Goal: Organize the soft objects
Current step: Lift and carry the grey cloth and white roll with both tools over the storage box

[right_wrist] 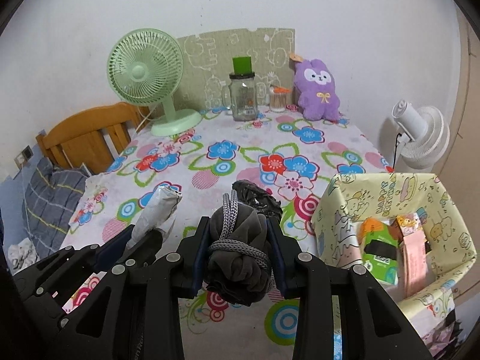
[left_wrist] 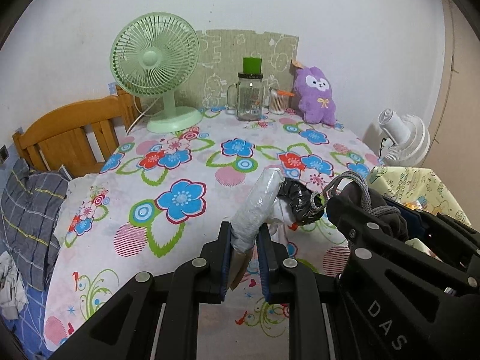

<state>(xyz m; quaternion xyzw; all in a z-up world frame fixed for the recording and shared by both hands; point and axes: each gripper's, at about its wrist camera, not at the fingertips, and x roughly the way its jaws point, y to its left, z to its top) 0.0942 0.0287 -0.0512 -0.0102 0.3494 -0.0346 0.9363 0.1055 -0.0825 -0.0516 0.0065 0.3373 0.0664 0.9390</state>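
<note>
1. At 9 o'clock of the flowered table, the left claw is closed on a rolled pale plastic-wrapped bundle, which stands tilted up out of the jaws toward 1 o'clock, clear of the cloth.
2. Between the two claws, at 12 o'clock just beyond them, a crumpled black plastic bag lies on the table, not gripped by either.
3. At centre, the right claw is closed on a dark grey cloth bundle tied round with grey cord; the pads squeeze its middle and the knot faces the camera.
4. At 3 o'clock stands the open paper-covered box, already holding a green pack and a pink pack. It looks to be where the soft things go.
5. To do it well, I judge the right claw should carry its bundle over the near rim, lower it into free space beside the packs, then release without snagging the cord on the wall.
6. The left claw should keep clear and hold its roll steady so the two do not collide.
</note>
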